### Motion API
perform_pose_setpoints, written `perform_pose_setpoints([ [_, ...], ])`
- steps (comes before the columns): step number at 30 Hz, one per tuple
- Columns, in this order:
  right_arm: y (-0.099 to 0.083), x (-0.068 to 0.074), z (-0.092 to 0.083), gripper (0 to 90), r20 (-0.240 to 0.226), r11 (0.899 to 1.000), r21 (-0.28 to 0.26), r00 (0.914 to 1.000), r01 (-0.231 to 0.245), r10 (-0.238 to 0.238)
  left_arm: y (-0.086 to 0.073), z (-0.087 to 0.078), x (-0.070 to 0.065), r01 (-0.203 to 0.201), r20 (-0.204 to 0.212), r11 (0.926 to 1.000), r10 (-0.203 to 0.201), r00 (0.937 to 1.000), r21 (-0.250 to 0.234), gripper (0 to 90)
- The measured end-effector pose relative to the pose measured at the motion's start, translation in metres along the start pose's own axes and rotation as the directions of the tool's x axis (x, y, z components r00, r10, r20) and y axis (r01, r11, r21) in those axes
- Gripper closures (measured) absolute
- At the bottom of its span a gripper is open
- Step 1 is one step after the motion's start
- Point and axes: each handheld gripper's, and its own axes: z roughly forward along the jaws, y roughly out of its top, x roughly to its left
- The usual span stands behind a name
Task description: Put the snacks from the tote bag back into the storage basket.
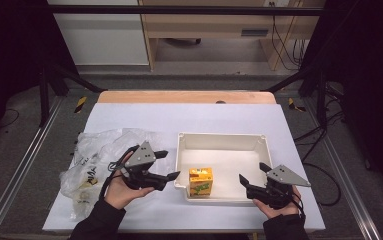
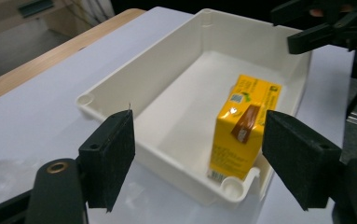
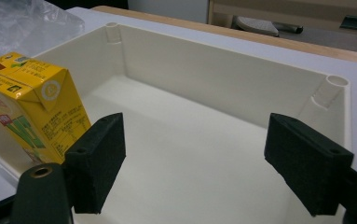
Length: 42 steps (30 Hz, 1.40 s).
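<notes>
A yellow juice carton (image 1: 200, 181) stands upright in the front left corner of a white tray (image 1: 221, 136). My left gripper (image 1: 172, 164) hovers just left of the tray, open, nothing between its jaws. In the left gripper view the carton (image 2: 243, 126) stands beyond the open left gripper (image 2: 197, 140), apart from both pads, inside the tray (image 2: 134, 84). My right gripper (image 1: 251, 171) sits at the tray's front right corner, open and empty. In the right gripper view the right gripper (image 3: 192, 154) looks into the tray (image 3: 223, 79), with the carton (image 3: 31, 107) at the left.
A crumpled clear plastic bag (image 1: 96, 155) lies on the white table cover left of the tray, under my left hand. The table's wooden far edge (image 1: 186, 97) runs behind. Black frame bars stand at both sides. The rest of the tray floor is bare.
</notes>
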Motion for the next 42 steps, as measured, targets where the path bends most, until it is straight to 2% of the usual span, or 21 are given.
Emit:
perform_pose_setpoints([
  [6, 0.000, -0.002, -0.002, 20.3, 0.007, 1.000, -0.002, 1.0000, -0.005, 0.005, -0.017, -0.022, 0.006, 0.046, -0.087, 0.9988, -0.047, 0.9951, -0.019, 24.7],
  [9, 0.000, -0.003, -0.002, 20.2, 0.012, 1.000, -0.002, 0.9999, -0.006, 0.006, -0.027, -0.034, 0.008, 0.048, -0.146, 0.9987, -0.050, 0.9881, -0.020, 24.0],
  [11, 0.000, -0.004, -0.003, 20.1, 0.014, 1.000, -0.002, 0.9999, -0.009, 0.010, -0.033, -0.041, 0.009, 0.061, -0.165, 0.9977, -0.065, 0.9841, -0.029, 23.8],
  [15, -0.001, -0.005, -0.004, 20.0, 0.020, 1.000, -0.005, 0.9997, -0.015, 0.015, -0.047, -0.059, 0.012, 0.089, -0.230, 0.9947, -0.098, 0.9683, -0.051, 23.8],
  [18, -0.001, -0.007, -0.005, 19.6, 0.026, 1.000, -0.005, 0.9994, -0.021, 0.021, -0.057, -0.069, 0.017, 0.120, -0.259, 0.9901, -0.135, 0.9563, -0.072, 23.7],
  [22, -0.002, -0.009, -0.006, 19.1, 0.034, 1.000, -0.003, 0.9992, -0.020, 0.020, -0.070, -0.080, 0.021, 0.139, -0.306, 0.9866, -0.159, 0.9386, -0.084, 23.6],
  [26, -0.003, -0.011, -0.008, 18.8, 0.039, 1.000, -0.005, 0.9989, -0.026, 0.026, -0.082, -0.090, 0.026, 0.171, -0.328, 0.9805, -0.194, 0.9246, -0.098, 23.0],
  [34, -0.005, -0.016, -0.011, 17.9, 0.052, 0.999, -0.012, 0.9980, -0.036, 0.036, -0.104, -0.102, 0.035, 0.218, -0.359, 0.9703, -0.242, 0.9016, -0.105, 22.9],
  [37, -0.006, -0.018, -0.011, 17.8, 0.052, 0.999, -0.013, 0.9979, -0.037, 0.038, -0.112, -0.103, 0.037, 0.223, -0.379, 0.9705, -0.241, 0.8935, -0.092, 22.8],
  [42, -0.007, -0.018, -0.010, 17.8, 0.053, 0.999, -0.007, 0.9979, -0.036, 0.037, -0.121, -0.101, 0.040, 0.235, -0.387, 0.9696, -0.243, 0.8896, -0.067, 22.7],
])
